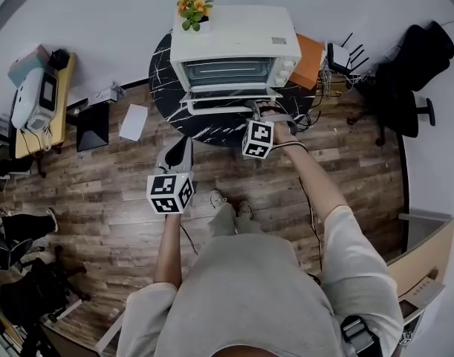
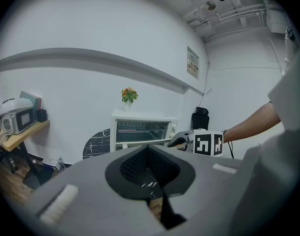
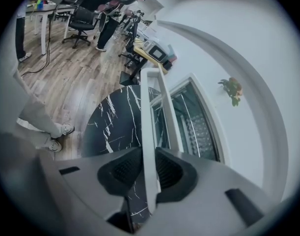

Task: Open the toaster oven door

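Observation:
A white toaster oven (image 1: 234, 43) stands on a round black marble table (image 1: 163, 73). Its glass door (image 1: 230, 94) hangs tipped outward from the top. My right gripper (image 1: 262, 111) is at the right end of the white door handle (image 1: 223, 110). In the right gripper view the handle bar (image 3: 149, 132) runs between the two pads, and my right gripper (image 3: 149, 173) is shut on it. My left gripper (image 1: 180, 153) hangs back over the wooden floor, shut and holding nothing. The left gripper view shows the oven (image 2: 142, 129) ahead and the left gripper (image 2: 149, 168) clear of it.
A small potted plant (image 1: 195, 11) sits on the oven's top. An orange box (image 1: 310, 59) and a router (image 1: 339, 56) are at the table's right. A black office chair (image 1: 405, 88) stands far right. A side shelf (image 1: 37, 99) and a white sheet (image 1: 134, 121) lie left.

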### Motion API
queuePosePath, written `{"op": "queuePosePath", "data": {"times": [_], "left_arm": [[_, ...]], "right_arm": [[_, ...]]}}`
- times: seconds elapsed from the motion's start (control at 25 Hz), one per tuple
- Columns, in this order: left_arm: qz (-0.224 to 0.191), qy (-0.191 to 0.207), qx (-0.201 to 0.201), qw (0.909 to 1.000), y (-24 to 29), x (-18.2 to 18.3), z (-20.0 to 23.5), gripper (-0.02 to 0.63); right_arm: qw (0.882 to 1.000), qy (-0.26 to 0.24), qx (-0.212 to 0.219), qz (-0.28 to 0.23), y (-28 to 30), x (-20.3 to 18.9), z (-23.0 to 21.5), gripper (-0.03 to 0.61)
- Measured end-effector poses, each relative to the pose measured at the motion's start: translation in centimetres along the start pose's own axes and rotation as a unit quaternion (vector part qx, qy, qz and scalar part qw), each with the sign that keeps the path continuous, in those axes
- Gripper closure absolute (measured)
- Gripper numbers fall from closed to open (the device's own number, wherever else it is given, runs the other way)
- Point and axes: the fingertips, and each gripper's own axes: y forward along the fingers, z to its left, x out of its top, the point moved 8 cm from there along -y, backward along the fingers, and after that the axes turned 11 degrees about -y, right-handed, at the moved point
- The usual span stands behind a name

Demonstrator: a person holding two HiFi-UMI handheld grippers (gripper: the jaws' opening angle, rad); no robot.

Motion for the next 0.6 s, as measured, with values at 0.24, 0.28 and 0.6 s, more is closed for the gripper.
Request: {"op": "queuePosePath", "data": {"times": [0.24, 0.28, 0.6], "left_arm": [[0.003, -0.001, 0.007, 1.0000, -0.6, -1.2, -1.6, 0.603], [0.003, -0.001, 0.008, 1.0000, -0.7, -1.4, -1.8, 0.603], [0.003, -0.003, 0.015, 0.9999, -1.6, -2.7, -3.2, 0.603]], "right_arm": [[1.000, -0.002, -0.011, -0.010, -0.2, -0.1, 1.3, 0.489], [1.000, -0.002, -0.013, -0.011, -0.3, -0.1, 1.4, 0.489], [1.000, -0.005, -0.019, -0.019, -0.7, -0.1, 2.6, 0.500]]}}
